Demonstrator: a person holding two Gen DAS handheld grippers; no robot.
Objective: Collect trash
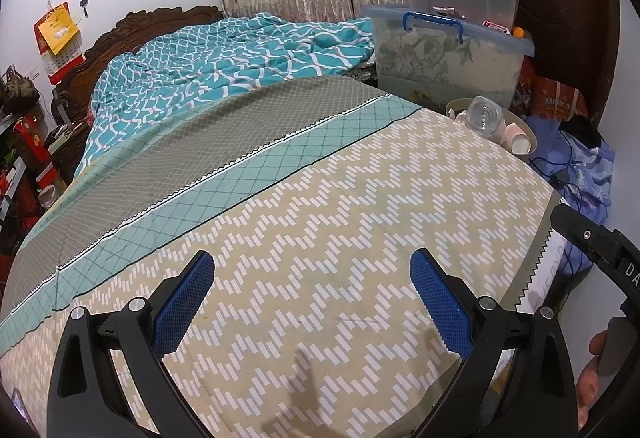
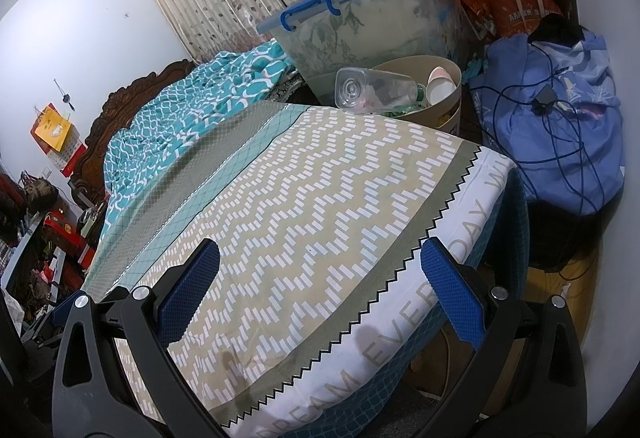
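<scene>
A beige round bin (image 2: 436,103) stands beside the bed's far right edge, holding a clear plastic bottle (image 2: 372,87), paper cups (image 2: 440,87) and other trash. It also shows in the left wrist view (image 1: 528,133), with the bottle (image 1: 486,115) and cups (image 1: 520,141). My left gripper (image 1: 312,302) is open and empty above the patterned bedsheet (image 1: 320,238). My right gripper (image 2: 320,294) is open and empty above the bed's front right corner (image 2: 420,318). No loose trash shows on the sheet.
A crumpled teal quilt (image 1: 224,65) lies at the bed's far end. Stacked plastic storage boxes (image 2: 360,21) stand behind the bin. A blue bag with cables (image 2: 560,117) sits to the right. Clutter fills the left side (image 1: 24,165).
</scene>
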